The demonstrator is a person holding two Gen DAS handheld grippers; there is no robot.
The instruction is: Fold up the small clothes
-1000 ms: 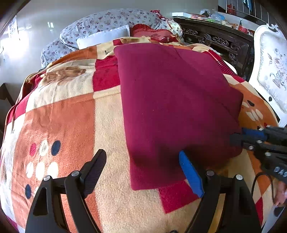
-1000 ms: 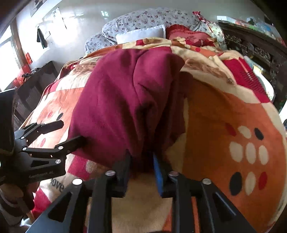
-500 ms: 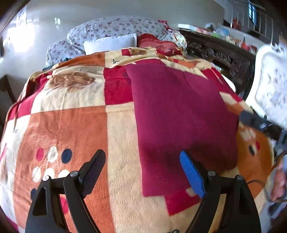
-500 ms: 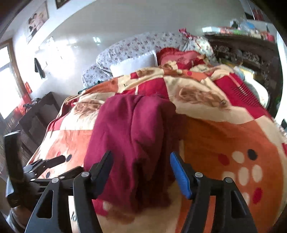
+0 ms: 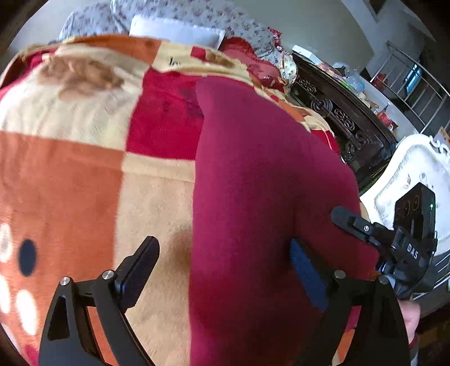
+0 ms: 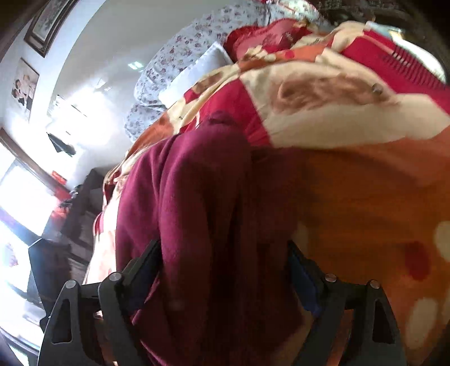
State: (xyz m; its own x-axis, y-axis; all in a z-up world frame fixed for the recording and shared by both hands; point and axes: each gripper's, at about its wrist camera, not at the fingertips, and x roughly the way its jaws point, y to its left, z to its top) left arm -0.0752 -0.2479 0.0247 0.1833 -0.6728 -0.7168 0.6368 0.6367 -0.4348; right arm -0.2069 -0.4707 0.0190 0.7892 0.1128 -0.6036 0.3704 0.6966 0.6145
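A maroon garment (image 5: pixel 253 197) lies folded lengthwise on the patchwork blanket (image 5: pixel 70 174). My left gripper (image 5: pixel 225 267) hovers over its near end with the jaws opening; the garment's left edge runs between the fingers and the pads do not press it. My right gripper (image 5: pixel 354 225) shows at the garment's right side. In the right wrist view the rumpled maroon garment (image 6: pixel 191 202) fills the gap of my right gripper (image 6: pixel 225 270). Its jaws are opening and nothing is clamped in them.
A floral quilt (image 5: pixel 197 14) and a white pillow (image 5: pixel 174 31) lie at the head of the bed. Dark carved wooden furniture (image 5: pixel 346 121) and a white upholstered chair (image 5: pixel 407 169) stand to the right. A hand (image 5: pixel 410 318) holds the right gripper.
The right gripper let go of the garment's near fold and opened wide. Both grippers slid sideways, rolled and came closer to the cloth. The left jaws widened a little.
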